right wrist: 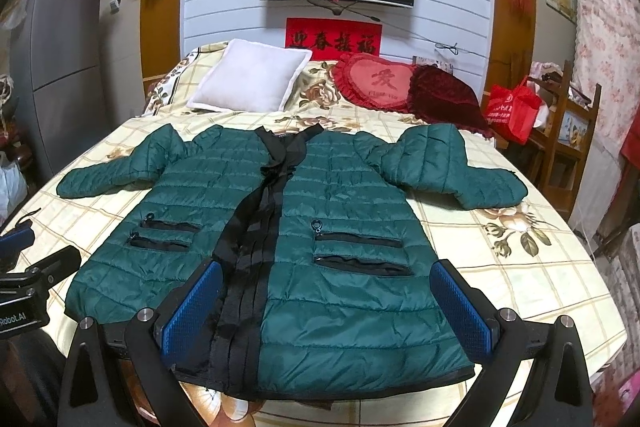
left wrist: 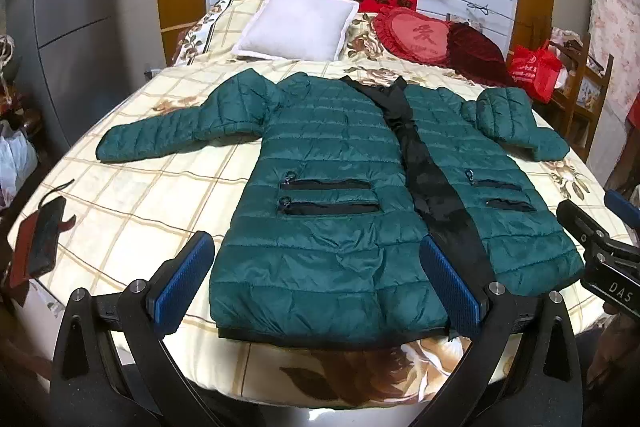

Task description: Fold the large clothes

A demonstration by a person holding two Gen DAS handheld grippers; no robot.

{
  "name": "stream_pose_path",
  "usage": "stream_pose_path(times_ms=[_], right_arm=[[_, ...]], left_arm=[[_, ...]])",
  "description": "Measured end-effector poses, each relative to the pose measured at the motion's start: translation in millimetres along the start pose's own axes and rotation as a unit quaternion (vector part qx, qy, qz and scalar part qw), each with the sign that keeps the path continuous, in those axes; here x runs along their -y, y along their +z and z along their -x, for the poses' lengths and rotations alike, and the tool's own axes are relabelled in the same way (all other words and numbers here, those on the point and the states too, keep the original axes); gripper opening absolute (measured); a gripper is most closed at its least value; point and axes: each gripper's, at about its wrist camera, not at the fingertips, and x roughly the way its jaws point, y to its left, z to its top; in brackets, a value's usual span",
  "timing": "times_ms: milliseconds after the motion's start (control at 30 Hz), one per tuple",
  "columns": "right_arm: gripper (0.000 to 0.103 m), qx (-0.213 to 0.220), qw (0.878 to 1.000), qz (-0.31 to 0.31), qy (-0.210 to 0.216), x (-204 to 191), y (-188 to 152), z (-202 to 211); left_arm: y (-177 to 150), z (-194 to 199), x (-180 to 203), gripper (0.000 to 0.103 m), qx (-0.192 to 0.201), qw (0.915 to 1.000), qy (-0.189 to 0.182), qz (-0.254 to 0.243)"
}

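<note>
A dark green quilted jacket point(left wrist: 332, 195) with a black front placket lies spread flat, front up, on the bed; it also shows in the right wrist view point(right wrist: 352, 259). Its left sleeve point(left wrist: 160, 141) stretches out; its right sleeve point(right wrist: 452, 167) is bent back on itself. My left gripper point(left wrist: 316, 291) is open, above the hem of the jacket's left half, holding nothing. My right gripper point(right wrist: 326, 311) is open, above the hem of the right half, holding nothing. Each gripper shows at the edge of the other's view.
The bed point(left wrist: 132, 211) has a cream checked floral sheet. A white pillow point(left wrist: 296, 25) and red heart cushion point(left wrist: 416, 37) lie at the head. A dark phone-like object in a red case point(left wrist: 38, 239) lies at the left edge. A red bag point(right wrist: 514, 113) sits on a wooden chair at the right.
</note>
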Motion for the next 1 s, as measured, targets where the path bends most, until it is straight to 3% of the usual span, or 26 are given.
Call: stream_pose_path(times_ms=[600, 1000], right_arm=[[0.103, -0.031, 0.999, -0.014, 0.000, 4, -9, -24], [0.103, -0.026, 1.000, -0.011, 0.004, 2, -10, -21]], left_arm=[[-10, -28, -13, 0.103, -0.037, 0.9990, 0.019, 0.017], [-11, -29, -9, 0.103, -0.040, 0.9989, 0.022, 0.014]])
